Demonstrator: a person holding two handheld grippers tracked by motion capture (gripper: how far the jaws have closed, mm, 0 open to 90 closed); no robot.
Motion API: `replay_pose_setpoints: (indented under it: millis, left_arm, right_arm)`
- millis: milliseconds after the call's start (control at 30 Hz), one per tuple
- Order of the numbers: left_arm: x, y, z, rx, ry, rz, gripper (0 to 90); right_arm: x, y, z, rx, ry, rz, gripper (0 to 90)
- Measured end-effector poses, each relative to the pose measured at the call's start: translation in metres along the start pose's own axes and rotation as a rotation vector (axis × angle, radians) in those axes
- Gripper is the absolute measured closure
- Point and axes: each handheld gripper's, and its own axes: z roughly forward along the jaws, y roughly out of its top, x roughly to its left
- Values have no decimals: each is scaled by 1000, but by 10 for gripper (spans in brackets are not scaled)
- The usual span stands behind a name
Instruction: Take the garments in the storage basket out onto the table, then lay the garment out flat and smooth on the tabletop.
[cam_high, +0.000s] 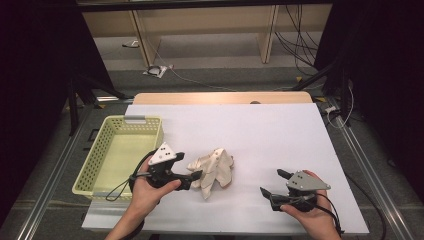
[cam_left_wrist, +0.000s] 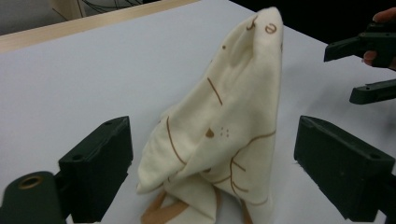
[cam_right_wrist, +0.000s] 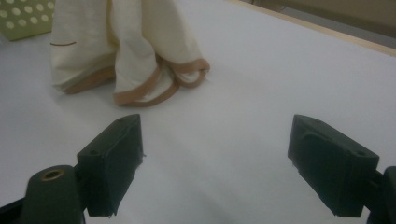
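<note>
A crumpled cream cloth (cam_high: 212, 172) with brown trim and thin brown line drawings lies on the white table top (cam_high: 260, 135), left of the middle near the front. My left gripper (cam_high: 194, 178) points right at the cloth's left edge. In the left gripper view the cloth (cam_left_wrist: 224, 116) rises in a peak between the open jaws of my left gripper (cam_left_wrist: 212, 163), with a gap on each side. My right gripper (cam_high: 273, 182) rests open at the front right, apart from the cloth. In the right gripper view, bare table lies between the jaws of my right gripper (cam_right_wrist: 215, 154), and the cloth (cam_right_wrist: 116, 51) lies farther off.
A pale yellow perforated basket (cam_high: 92, 165) stands at the table's left edge, beside my left hand; its corner (cam_right_wrist: 23, 16) shows beyond the cloth. The table's wooden far edge (cam_high: 220, 97) lies behind. Bare white surface stretches across the back and right.
</note>
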Motion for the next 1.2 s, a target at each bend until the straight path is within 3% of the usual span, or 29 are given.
replay_pose_setpoints:
  millis: [100,367,1100,1200]
  left_arm:
    - [-1,-7,-9,-10,4,-8,126]
    - [0,-8,-22,-51,39,5,153]
    - [-1,-13,-25,-48,69,-1,159]
    - [1,-14,-22,-34,77,-9,192]
  right_arm:
    - [0,1,0,-1,0,-6,189]
    - [-2,3,3,-6,2,12,190]
    - [-3,8,12,-8,33,-11,196]
    - [0,8,13,-5,42,-4,209]
